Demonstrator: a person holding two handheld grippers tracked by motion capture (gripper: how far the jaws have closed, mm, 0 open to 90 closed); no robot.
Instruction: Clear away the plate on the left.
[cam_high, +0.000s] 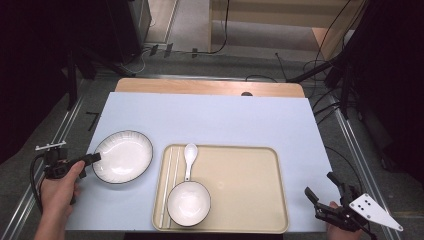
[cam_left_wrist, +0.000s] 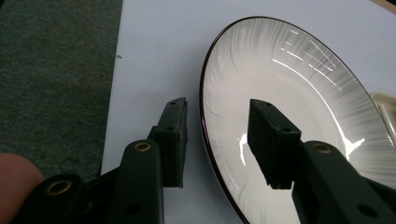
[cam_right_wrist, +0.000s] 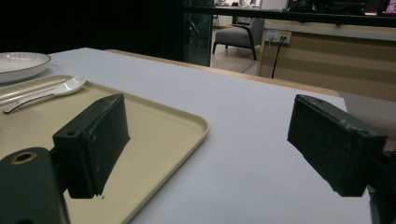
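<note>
Left gripper (cam_high: 89, 160) at the desk's left edge, held in the person's left hand (cam_high: 59, 187), jaws apart and straddling the near-left rim of the white plate (cam_high: 123, 156). In the left gripper view (cam_left_wrist: 217, 142) one jaw sits outside the dark rim over the pale desk sheet, the other over the plate's ribbed inner face; cannot tell whether either pad touches the plate. Nothing is clamped.

Plate: white, thin dark rim, radial ribbing (cam_left_wrist: 299, 93). It lies flat on the left part of the desk (cam_high: 215, 120), just beside the tray's left edge, not on the tray.

Tray (cam_high: 245, 180): cream, rectangular, rounded corners, at the desk's front edge near the middle. On its left part:
- pair of pale chopsticks (cam_high: 167, 182) along the left rim, running front to back
- white ceramic spoon (cam_high: 189, 157), bowl end toward the tray's back edge, handle pointing toward the front
- white bowl (cam_high: 188, 202) with dark rim at the front-left corner; spoon handle reaches its rim

Right half of the tray bare.

Right gripper (cam_high: 325, 192) at the desk's front-right corner, well apart from the tray, jaws wide apart and holding nothing. Right gripper view (cam_right_wrist: 208, 142): tray corner (cam_right_wrist: 187, 123) under the left jaw, spoon (cam_right_wrist: 51, 93) and plate (cam_right_wrist: 21, 63) farther off
</note>
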